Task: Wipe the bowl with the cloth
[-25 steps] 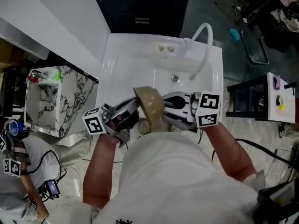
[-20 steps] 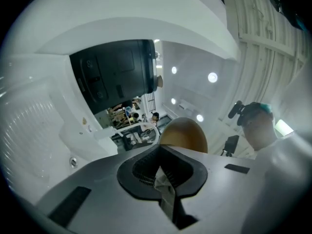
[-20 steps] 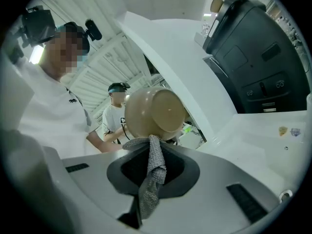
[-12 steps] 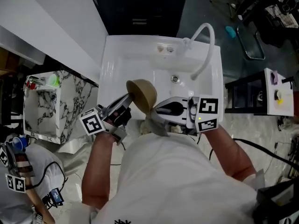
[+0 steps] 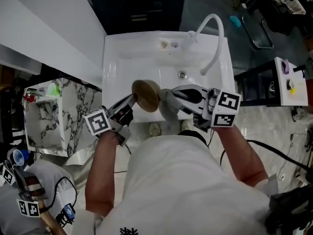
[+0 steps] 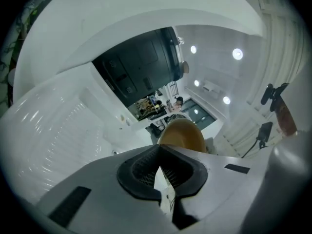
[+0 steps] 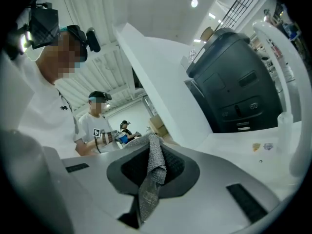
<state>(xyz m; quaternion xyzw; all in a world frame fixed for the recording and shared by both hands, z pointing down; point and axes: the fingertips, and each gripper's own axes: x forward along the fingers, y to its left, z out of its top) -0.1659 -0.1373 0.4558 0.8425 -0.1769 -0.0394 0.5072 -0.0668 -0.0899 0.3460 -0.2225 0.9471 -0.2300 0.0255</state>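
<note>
Over the white sink (image 5: 122,58) I hold a tan bowl (image 5: 145,95) tipped on its side. My left gripper (image 5: 131,102) is shut on the bowl's rim from the left. In the left gripper view the bowl (image 6: 181,135) rises just past the closed jaws (image 6: 161,164). My right gripper (image 5: 170,98) comes in from the right, shut on a grey cloth (image 5: 168,109) that lies against the bowl's right side. In the right gripper view the cloth (image 7: 152,177) hangs pinched between the pads (image 7: 155,167).
A curved white faucet (image 5: 213,38) stands at the sink's back right, above the drain (image 5: 182,74). A marble-patterned cabinet (image 5: 63,109) is at the left and a black stand (image 5: 254,84) at the right. Another person (image 5: 29,199) is at lower left.
Both grippers and the bowl moved farther out over the sink. The cloth, hanging below the bowl before, now lies against the bowl's right side.
</note>
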